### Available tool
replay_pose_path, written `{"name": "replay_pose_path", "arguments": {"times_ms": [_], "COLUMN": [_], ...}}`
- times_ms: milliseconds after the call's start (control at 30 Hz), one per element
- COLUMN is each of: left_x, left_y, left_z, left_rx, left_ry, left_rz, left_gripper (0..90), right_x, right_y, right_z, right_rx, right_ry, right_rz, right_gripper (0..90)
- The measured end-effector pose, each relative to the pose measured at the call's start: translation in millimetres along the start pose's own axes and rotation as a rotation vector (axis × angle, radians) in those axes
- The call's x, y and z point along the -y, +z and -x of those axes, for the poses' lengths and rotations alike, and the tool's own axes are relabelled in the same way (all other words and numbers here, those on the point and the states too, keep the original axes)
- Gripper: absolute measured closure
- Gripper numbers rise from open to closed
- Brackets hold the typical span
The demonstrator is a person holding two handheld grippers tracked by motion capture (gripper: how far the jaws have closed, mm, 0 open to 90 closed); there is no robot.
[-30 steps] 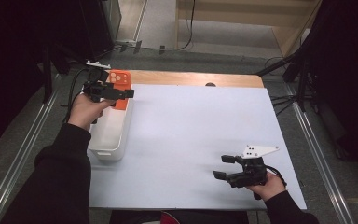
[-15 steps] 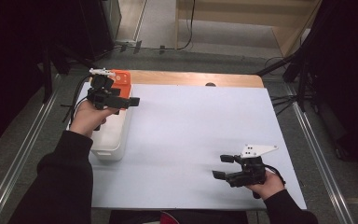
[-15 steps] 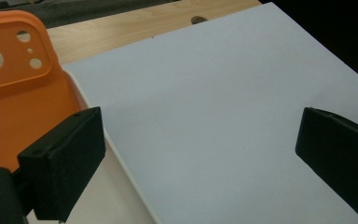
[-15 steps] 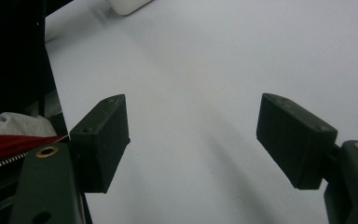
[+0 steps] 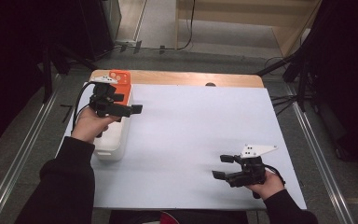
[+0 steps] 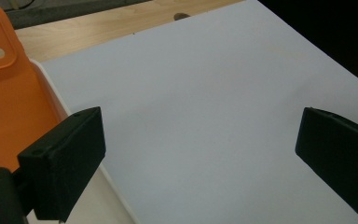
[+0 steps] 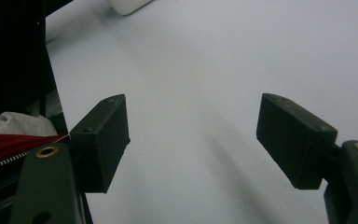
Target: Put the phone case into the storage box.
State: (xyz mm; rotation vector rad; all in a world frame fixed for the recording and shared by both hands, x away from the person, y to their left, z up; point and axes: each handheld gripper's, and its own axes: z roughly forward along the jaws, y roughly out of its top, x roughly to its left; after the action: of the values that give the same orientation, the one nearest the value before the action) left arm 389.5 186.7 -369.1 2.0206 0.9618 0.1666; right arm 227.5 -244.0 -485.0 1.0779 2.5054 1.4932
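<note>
A white tray (image 5: 108, 150) stands at the table's left edge, and an orange phone case (image 5: 120, 77) lies at its far end. My left gripper (image 5: 129, 103) hovers over the tray's right rim, open and holding nothing. In the left gripper view the jaws of my left gripper (image 6: 200, 149) stand wide apart, with the orange phone case (image 6: 7, 88) and the tray's rim (image 6: 56, 100) beside the left jaw. Low over the white sheet at the front right, my right gripper (image 5: 221, 167) is open. Nothing sits between the parted jaws of my right gripper (image 7: 193, 135) in the right gripper view.
A white sheet (image 5: 196, 126) covers most of the table, with a strip of bare wood (image 5: 191, 79) along the far edge. Metal rails and cables run on the floor at both sides. A corner of the tray (image 7: 128, 4) shows far off in the right gripper view.
My left gripper has drifted toward the near side and slightly right, from beside the orange case to over the tray's middle. The right gripper has stayed put.
</note>
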Motion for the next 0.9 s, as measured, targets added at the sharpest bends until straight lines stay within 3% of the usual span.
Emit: {"name": "replay_pose_path", "arguments": {"times_ms": [567, 900], "left_x": [13.2, 27.7], "left_y": [0.4, -1.6], "left_z": [25.7, 34.1], "left_rx": [0.049, 0.094], "left_ry": [0.063, 0.090], "left_rz": [-0.014, 0.011], "left_gripper": [1.7, 1.7], "right_x": [0.7, 1.5], "right_y": [-0.8, -1.5], "right_z": [-1.7, -1.4], "right_rx": [-0.007, -0.006], "right_ry": [0.007, 0.006], "right_rz": [-0.003, -0.001], "right_gripper": [24.4, 24.4]}}
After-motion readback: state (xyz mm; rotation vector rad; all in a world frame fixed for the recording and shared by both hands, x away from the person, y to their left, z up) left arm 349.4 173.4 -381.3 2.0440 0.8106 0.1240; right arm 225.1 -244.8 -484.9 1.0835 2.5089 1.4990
